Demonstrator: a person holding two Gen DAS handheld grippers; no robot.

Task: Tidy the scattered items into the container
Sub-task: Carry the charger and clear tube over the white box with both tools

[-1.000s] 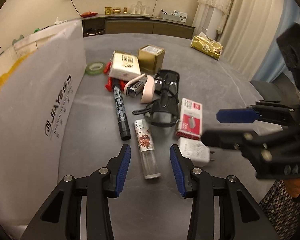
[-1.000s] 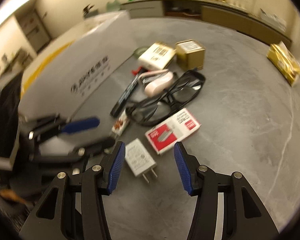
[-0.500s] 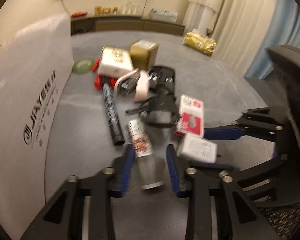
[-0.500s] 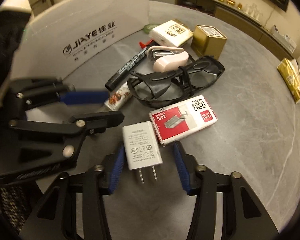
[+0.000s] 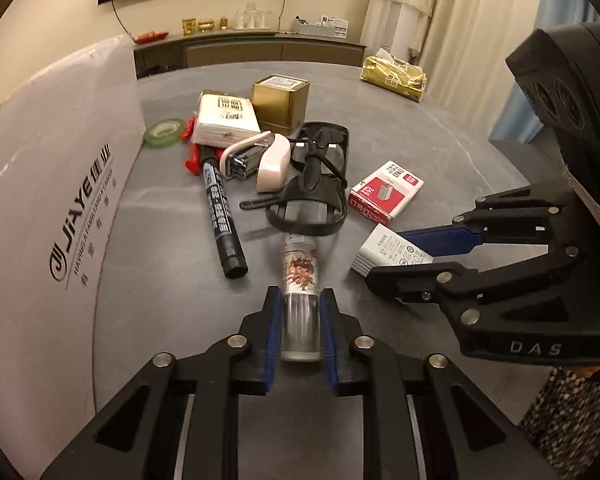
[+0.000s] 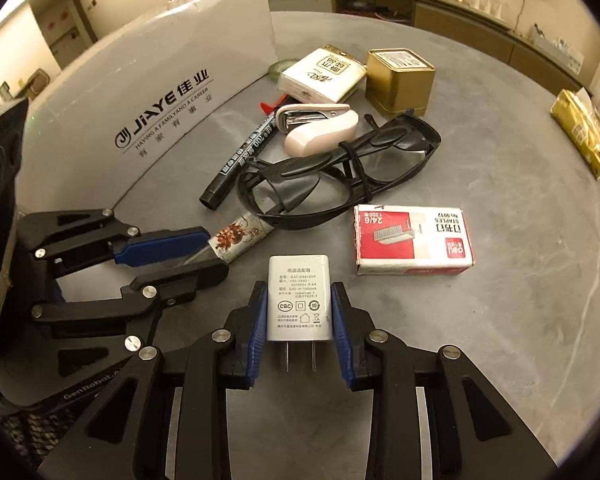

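Left wrist view. Grasp step, by the look of it: left gripper (image 5: 300, 330) clenched on the clear end of the small spray bottle (image 5: 300, 280), bottle lying on the grey table (image 5: 440, 140), cap end pointing to 12 o'clock and touching the black safety glasses (image 5: 316, 184). Next move, probably: lift straight up clear of the glasses, then carry toward 9 o'clock, over the wall of the white cardboard box (image 5: 60, 200). At 3 o'clock, right gripper (image 5: 396, 256) closed around the white charger (image 5: 388, 250).

Count here: one black marker (image 5: 222, 220), one pink stapler (image 5: 260, 158), one staples box (image 5: 386, 192), one gold tin (image 5: 281, 98), one white packet (image 5: 225, 120), one green tape roll (image 5: 164, 132), one red item (image 5: 191, 148) partly hidden under the packet, one gold pouch (image 5: 394, 76) well apart at 1 o'clock.

Right wrist view. Right gripper (image 6: 300, 320) grasping the charger (image 6: 299, 298) by its two sides, prongs pointing back to 6 o'clock, body seemingly resting on the table. Next, likely the same lift and a carry to the box (image 6: 160, 92) at 10 o'clock, waiting for or staying clear of the left gripper (image 6: 210, 252) at 9 o'clock. One charger, one spray bottle (image 6: 240, 236), two grippers, both loaded.
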